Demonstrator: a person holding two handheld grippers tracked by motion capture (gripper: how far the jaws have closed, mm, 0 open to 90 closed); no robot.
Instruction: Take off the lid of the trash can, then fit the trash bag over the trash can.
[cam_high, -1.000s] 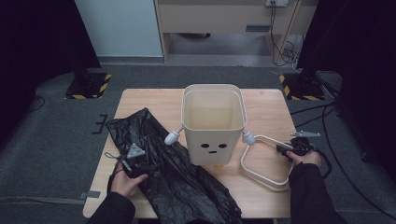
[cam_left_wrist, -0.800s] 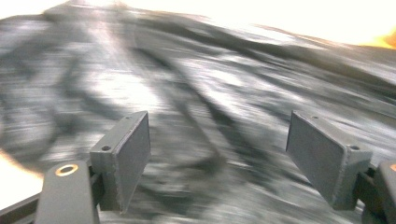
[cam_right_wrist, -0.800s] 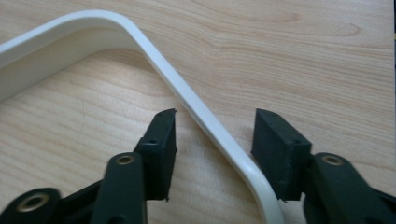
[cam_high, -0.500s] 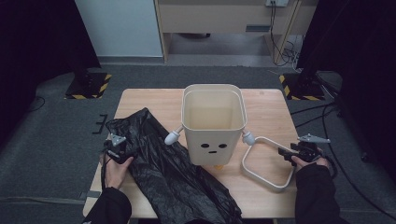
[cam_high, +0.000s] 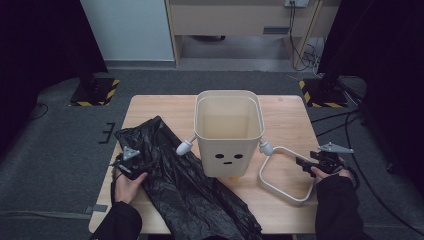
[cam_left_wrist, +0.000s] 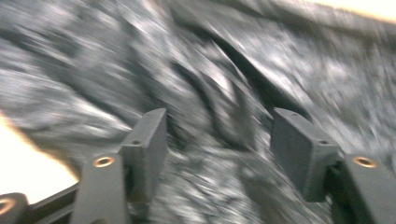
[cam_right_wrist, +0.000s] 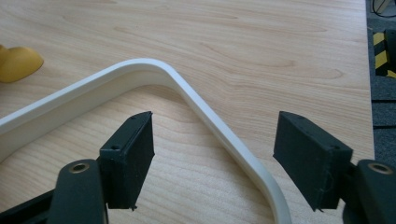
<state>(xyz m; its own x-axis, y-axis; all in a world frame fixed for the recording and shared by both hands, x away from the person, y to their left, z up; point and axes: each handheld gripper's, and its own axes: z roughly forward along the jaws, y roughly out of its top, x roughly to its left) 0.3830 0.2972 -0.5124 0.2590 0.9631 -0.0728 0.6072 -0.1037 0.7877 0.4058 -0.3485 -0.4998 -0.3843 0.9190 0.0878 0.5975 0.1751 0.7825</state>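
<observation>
Bin ring (cam_right_wrist: 196, 100) passes untouched between the right gripper's (cam_right_wrist: 212, 156) just-widened fingers; left gripper's (cam_left_wrist: 217, 149) fingers gape over black bag (cam_left_wrist: 224, 70).

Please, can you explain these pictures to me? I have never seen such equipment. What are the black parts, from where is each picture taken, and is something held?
No robot is here: a person at a wooden table holds a hand tool with a two-jaw claw in each hand. One picture comes from a camera above the table. The other two come from cameras riding on each claw, looking along its black jaws.

On the table stand a cream bin with a drawn face, its loose cream frame and a crumpled black rubbish bag.

The left claw is over the bag, jaws apart; that picture is blurred. The right claw has just been opening; the frame lies between its jaws, but they do not press it. Nothing is held.
</observation>
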